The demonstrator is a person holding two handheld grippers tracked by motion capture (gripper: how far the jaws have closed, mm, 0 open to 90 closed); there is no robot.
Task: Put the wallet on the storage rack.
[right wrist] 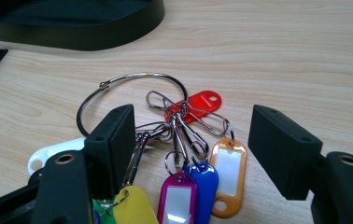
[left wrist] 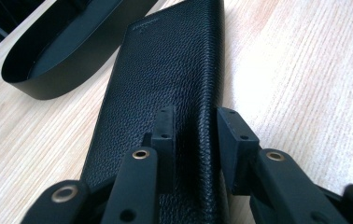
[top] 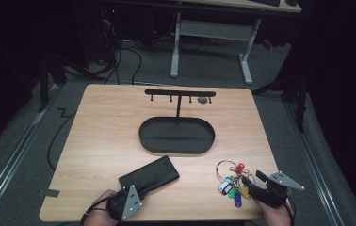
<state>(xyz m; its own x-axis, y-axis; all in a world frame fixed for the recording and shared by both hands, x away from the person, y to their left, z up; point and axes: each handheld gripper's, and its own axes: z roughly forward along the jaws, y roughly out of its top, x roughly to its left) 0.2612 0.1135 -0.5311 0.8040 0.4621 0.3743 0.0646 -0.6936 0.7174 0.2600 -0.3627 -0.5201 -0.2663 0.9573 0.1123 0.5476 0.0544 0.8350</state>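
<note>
A black leather wallet [top: 150, 174] [left wrist: 165, 60] lies at the table's front left. My left gripper [top: 141, 188] [left wrist: 195, 121] is shut on its near end, with the wallet's long edge pinched between the jaws. A bunch of keys [top: 231, 182] on a metal ring [right wrist: 132, 79], with several coloured tags, lies at the front right. My right gripper [top: 251, 178] [right wrist: 193, 121] is open just over the bunch, one jaw on each side and neither touching. The tags nearest me are partly hidden behind its left jaw.
A black key stand sits mid-table: an oval tray [top: 176, 151] [left wrist: 48, 88] [right wrist: 86, 39] with a post carrying a hook bar [top: 180, 92]. The table's front edge lies just under both hands. Desk legs and cables are on the floor beyond.
</note>
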